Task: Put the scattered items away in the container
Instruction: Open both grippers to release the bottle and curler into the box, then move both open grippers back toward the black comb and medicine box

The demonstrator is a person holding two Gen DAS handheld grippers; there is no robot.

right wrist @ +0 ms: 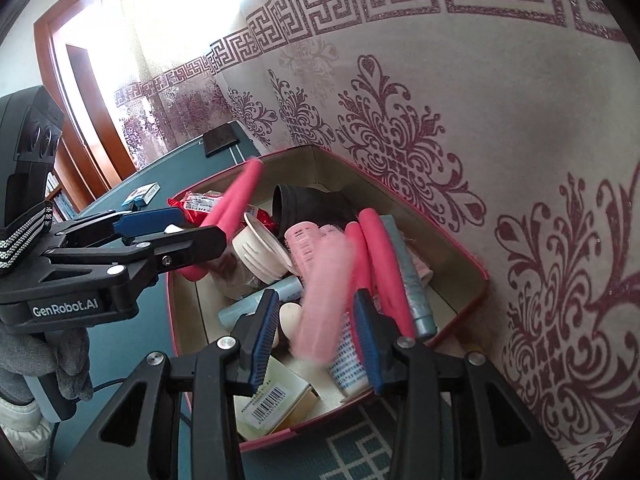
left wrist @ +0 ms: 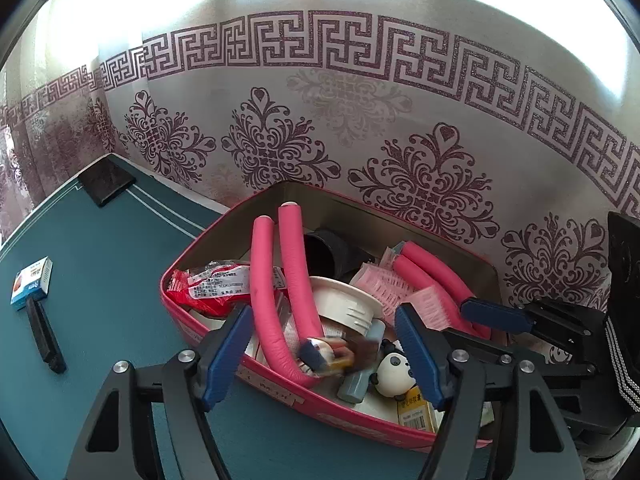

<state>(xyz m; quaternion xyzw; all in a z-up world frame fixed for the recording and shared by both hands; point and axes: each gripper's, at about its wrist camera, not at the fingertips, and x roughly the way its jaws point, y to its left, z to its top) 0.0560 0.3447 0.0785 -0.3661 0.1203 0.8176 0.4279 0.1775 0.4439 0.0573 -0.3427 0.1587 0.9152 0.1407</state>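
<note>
A patterned curtain [left wrist: 280,120] hangs behind the teal table [left wrist: 112,272]. A black slab [left wrist: 106,180] lies at the table's far corner. A wooden door frame [right wrist: 52,92] stands beyond

Left gripper [left wrist: 324,356], seen from its own camera: it points forward and steeply down, and its two blue-padded fingers [left wrist: 228,354] stand wide apart with neither pad pressing on anything. The right wrist view shows the same gripper from the side, at the left of the picture. A hand in a grey glove [right wrist: 68,360] holds it from below.

Right gripper [right wrist: 314,342]: it also points forward and down, and its fingers [right wrist: 262,344] are set much closer together. A blurred pink hair roller [right wrist: 324,300] lies between them. A gap shows between the roller and the pad on the picture's left, so the roller is not clamped.
</note>
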